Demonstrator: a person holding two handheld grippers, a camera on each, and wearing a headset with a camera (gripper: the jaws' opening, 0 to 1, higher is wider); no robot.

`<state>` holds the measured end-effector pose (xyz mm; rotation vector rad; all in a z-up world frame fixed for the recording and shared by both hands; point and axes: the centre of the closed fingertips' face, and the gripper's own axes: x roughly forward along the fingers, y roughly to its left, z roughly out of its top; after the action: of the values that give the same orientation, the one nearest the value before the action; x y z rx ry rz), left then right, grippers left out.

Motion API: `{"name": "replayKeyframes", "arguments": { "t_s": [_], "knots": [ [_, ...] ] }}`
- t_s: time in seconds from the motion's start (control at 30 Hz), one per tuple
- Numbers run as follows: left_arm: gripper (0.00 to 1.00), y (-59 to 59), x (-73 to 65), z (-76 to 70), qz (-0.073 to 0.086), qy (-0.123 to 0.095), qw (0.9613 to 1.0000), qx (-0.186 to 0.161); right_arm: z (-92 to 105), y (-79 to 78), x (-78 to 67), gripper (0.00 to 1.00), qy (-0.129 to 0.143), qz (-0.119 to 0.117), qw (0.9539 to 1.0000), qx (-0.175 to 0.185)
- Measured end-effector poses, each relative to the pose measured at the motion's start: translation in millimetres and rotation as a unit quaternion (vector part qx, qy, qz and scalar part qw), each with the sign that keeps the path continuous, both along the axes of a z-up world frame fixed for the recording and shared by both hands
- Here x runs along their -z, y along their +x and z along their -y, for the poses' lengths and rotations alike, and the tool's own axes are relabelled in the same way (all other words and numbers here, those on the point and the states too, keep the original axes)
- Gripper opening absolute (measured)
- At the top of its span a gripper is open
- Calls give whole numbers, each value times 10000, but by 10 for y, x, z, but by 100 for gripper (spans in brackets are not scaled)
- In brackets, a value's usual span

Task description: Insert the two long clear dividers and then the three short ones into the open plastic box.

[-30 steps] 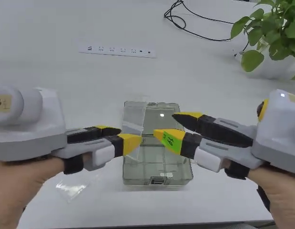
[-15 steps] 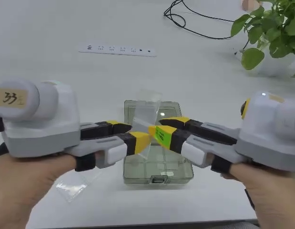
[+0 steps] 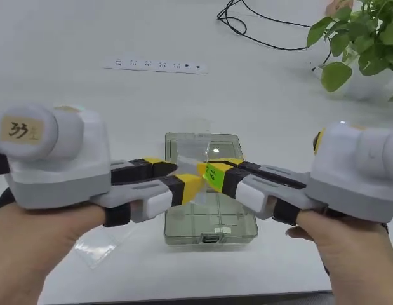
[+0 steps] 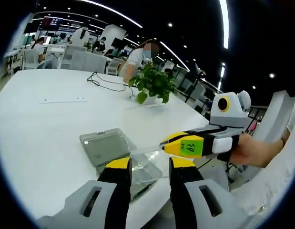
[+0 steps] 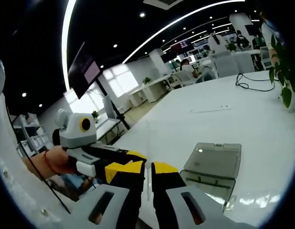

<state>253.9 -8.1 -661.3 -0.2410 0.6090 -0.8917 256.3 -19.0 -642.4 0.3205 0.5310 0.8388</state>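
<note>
The open clear plastic box (image 3: pixel 242 230) lies on the white table with its lid (image 3: pixel 177 145) folded back. It also appears in the left gripper view (image 4: pixel 105 144) and the right gripper view (image 5: pixel 213 160). A clear divider (image 3: pixel 195 155) hangs upright just above the box. My right gripper (image 5: pixel 147 170) is shut on the divider's lower edge (image 5: pixel 148 143). From the right in the head view, the right gripper (image 3: pixel 213 172) meets my left gripper (image 3: pixel 171 176) over the box. My left gripper (image 4: pixel 149 165) has its jaws apart, with the divider (image 4: pixel 147 150) just ahead of them.
More clear dividers (image 3: pixel 94 246) lie flat on the table left of the box. A white power strip (image 3: pixel 155 65) and a black cable (image 3: pixel 259 33) lie at the back, with a potted plant (image 3: pixel 361 44) at the back right. The table's front edge is close below the box.
The right gripper's jaws, apart a second ago, have closed on the clear divider. Both grippers have drawn together over the box, and the divider now stands more upright.
</note>
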Motion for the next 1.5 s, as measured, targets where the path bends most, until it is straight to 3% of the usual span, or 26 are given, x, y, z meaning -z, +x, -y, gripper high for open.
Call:
{"name": "replayKeyframes", "arguments": {
  "t_s": [0.3,0.5,0.57,0.67,0.87,0.97,1.0,1.17,1.43,1.5],
  "knots": [
    [26,-26,3,4,63,-40,9999,73,24,10,-4,7,19,-122,9999,63],
    [32,-29,32,-96,221,46,9997,110,149,69,-45,7,19,-170,9995,261],
    [34,-37,49,-135,342,101,9992,189,217,94,-24,7,-15,-232,9992,340],
    [38,-56,83,-189,458,200,9983,301,346,157,50,7,-164,-361,9982,451],
    [50,-81,146,-264,529,287,9971,458,516,222,141,7,-418,-559,9957,602],
    [56,-96,171,-292,686,382,9952,585,568,238,178,7,-524,-692,9939,681],
    [59,-105,174,-298,774,388,9942,646,593,245,208,7,-593,-775,9926,719],
    [69,-149,257,-358,889,539,9907,875,688,251,348,7,-871,-1131,9854,924],
    [86,-187,340,-405,944,628,9875,1097,763,237,518,7,-1136,-1587,9742,1129],
    [88,-188,348,-409,988,641,9864,1143,827,253,601,7,-1205,-1792,9689,1208]
  ]
}}
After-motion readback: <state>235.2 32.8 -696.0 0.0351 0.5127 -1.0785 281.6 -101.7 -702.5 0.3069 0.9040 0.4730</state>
